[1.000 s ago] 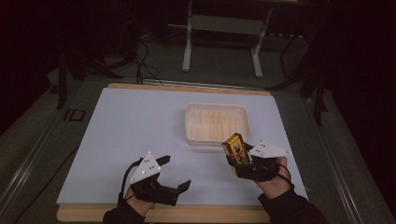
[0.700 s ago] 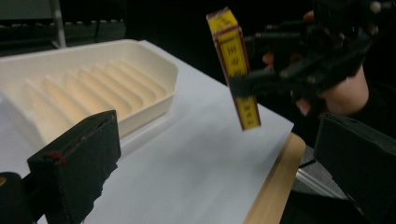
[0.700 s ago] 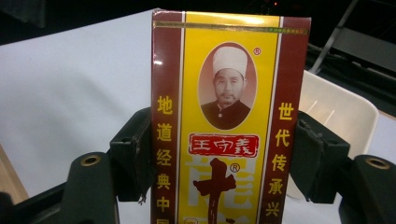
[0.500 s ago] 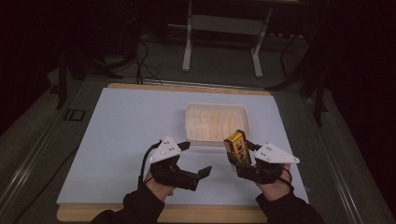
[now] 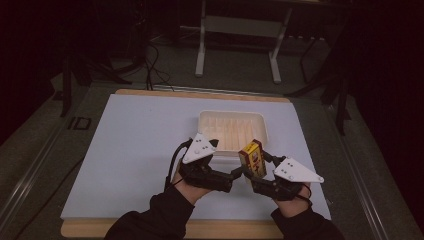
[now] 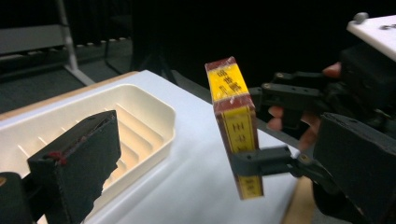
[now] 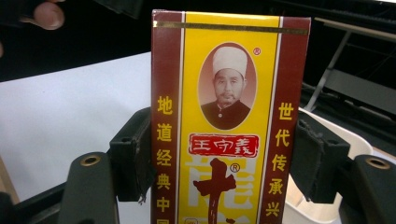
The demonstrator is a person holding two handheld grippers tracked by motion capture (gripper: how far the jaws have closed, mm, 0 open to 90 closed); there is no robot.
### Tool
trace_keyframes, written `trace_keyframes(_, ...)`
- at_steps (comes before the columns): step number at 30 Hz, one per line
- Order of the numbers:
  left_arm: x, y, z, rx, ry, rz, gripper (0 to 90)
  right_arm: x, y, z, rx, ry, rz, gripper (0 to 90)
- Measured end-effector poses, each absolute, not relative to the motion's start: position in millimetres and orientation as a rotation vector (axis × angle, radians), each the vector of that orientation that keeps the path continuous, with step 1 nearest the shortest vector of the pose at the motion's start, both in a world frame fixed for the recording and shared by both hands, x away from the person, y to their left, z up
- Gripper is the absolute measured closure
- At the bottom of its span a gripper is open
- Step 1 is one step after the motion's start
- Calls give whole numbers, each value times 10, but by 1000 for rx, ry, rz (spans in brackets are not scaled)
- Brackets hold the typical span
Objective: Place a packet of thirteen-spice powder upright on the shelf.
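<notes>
A tall yellow and dark-red box [image 5: 252,156] with a portrait and Chinese characters [image 7: 229,116] stands upright above the table. My right gripper [image 5: 256,173] is shut on its lower half, one pad [image 7: 134,156] on each narrow side. My left gripper [image 5: 226,160] is open just left of the box, jaws spread wide. In the left gripper view the box [image 6: 233,121] hangs between my own two fingers [image 6: 79,158], a little beyond them, clamped by the other gripper's jaws. A white ribbed tray [image 5: 207,127] lies empty right behind both grippers.
The white table top [image 5: 130,150] has a wooden rim at its near edge [image 5: 210,229]. Behind the table stand a grey metal frame [image 5: 237,25] and loose cables [image 5: 150,60] on the dark floor.
My left gripper has swung right across the table, close up to the box, staying open. The right gripper has kept its hold on the box and barely shifted.
</notes>
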State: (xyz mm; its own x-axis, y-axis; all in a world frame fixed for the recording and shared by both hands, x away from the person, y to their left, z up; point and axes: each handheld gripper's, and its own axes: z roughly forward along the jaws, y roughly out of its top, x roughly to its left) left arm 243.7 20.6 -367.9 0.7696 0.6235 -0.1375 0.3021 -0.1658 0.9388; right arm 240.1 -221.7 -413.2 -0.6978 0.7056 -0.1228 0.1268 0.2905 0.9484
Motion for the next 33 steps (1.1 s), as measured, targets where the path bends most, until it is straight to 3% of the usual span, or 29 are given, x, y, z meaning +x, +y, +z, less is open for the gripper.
trace_keyframes(5,2447,84,-3717,1766,749,344,56,2397,-2178,-4156,733,2032,1420,320)
trace_keyframes(22,2536,-142,-3813,1645,801,270,393,2396,-2130,-4137,723,1968,1470,319)
trace_keyframes(33,2539,-235,-3821,1581,803,321,598,2402,-2134,-4123,749,1942,1486,319)
